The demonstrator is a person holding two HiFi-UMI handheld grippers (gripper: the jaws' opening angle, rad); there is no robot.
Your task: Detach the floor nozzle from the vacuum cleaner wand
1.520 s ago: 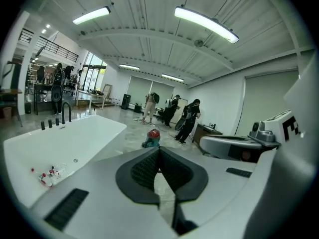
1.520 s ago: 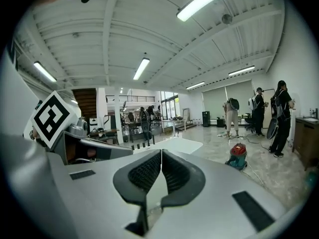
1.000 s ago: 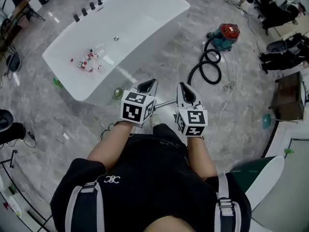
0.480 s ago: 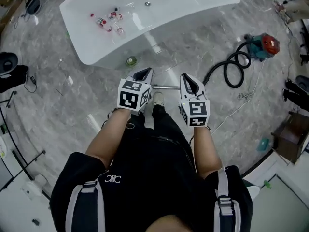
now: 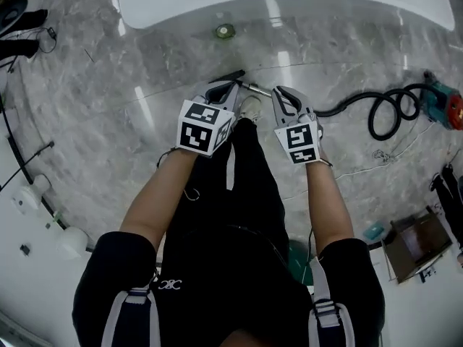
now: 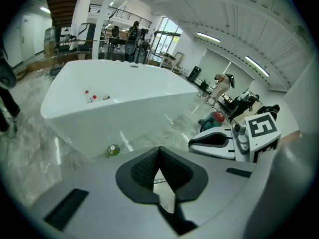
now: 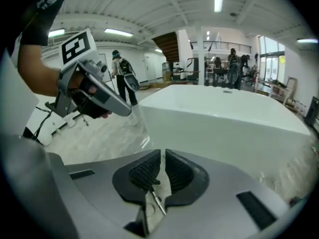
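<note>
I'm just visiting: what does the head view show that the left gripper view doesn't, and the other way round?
Only the head view: the person's forearms and black clothes, plus the marker cube on the left gripper. Only the left gripper view: people standing far off, ceiling lights, and that gripper's own jaws, shut with nothing held. Both: the white bathtub, a small green thing on the floor beside it, the right gripper and the vacuum cleaner body.
</note>
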